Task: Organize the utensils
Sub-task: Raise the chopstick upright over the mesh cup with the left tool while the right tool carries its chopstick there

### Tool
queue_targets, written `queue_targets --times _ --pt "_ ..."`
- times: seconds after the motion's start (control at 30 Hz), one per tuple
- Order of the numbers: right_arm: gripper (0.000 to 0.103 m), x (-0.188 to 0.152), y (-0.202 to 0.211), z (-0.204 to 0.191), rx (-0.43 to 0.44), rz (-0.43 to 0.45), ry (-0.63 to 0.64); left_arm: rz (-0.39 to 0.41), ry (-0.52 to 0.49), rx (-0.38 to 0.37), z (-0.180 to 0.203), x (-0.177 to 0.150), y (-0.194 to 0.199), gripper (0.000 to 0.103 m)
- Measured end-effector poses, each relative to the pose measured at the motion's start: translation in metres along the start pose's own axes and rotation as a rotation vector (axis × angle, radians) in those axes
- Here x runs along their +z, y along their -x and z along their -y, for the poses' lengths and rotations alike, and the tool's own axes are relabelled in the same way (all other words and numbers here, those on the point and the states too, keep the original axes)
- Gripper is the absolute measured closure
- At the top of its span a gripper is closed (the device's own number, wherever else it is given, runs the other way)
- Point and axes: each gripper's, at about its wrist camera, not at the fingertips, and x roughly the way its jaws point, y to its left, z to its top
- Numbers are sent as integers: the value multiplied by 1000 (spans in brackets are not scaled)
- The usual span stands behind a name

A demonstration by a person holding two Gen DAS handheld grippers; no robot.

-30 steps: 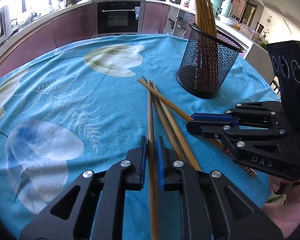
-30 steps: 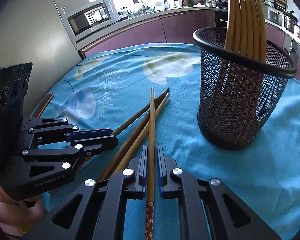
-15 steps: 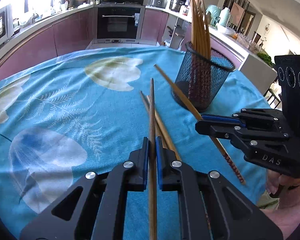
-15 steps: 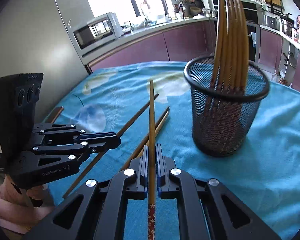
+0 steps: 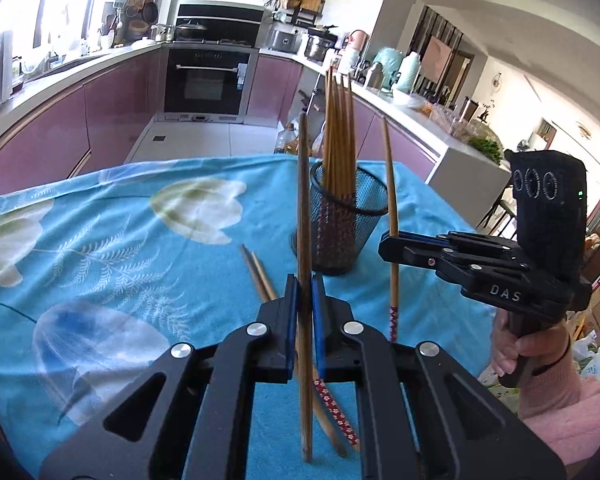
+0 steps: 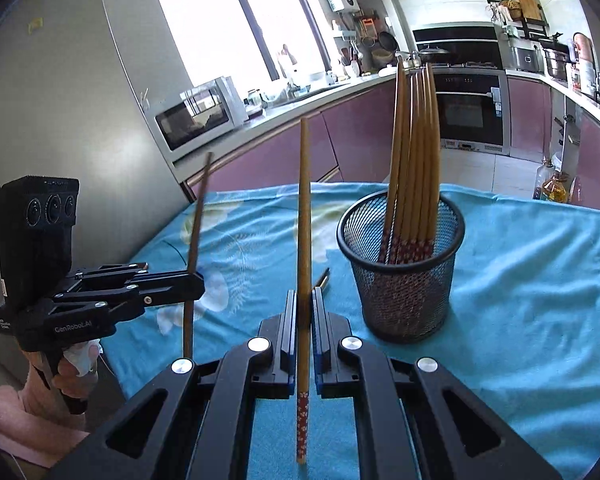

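Purple kitchen cabinets ring my blue-clothed worktop (image 5: 100,240). At lower centre of each wrist view a tool — left tool (image 5: 305,312), right tool (image 6: 304,316) — clamps one upright chopstick (image 5: 303,200) (image 6: 304,200); mesh cup (image 6: 404,280) right of centre — two chopsticks (image 5: 258,272) lying beside it.

The right tongs (image 6: 304,312) clamp a bamboo chopstick (image 6: 303,216) upright, left of the mesh holder (image 6: 404,276). Farther left, the left tongs (image 6: 194,280) grip a darker chopstick (image 6: 196,224).

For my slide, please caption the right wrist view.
Right claw lifts one chopstick beside the mesh holder.
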Motion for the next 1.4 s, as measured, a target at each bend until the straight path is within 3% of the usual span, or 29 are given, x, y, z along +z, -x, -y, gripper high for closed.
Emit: queue_targets --times 0.47,0.87,1.4 --pt "97 28 32 9 -6 112 19 134 5 -70 10 35 42 95" --pt "97 62 47 13 -29 174 47 202 -9 -115 28 78 40 95" --pt "97 99 52 26 -66 245 59 261 -20 -114 40 132 26 95"
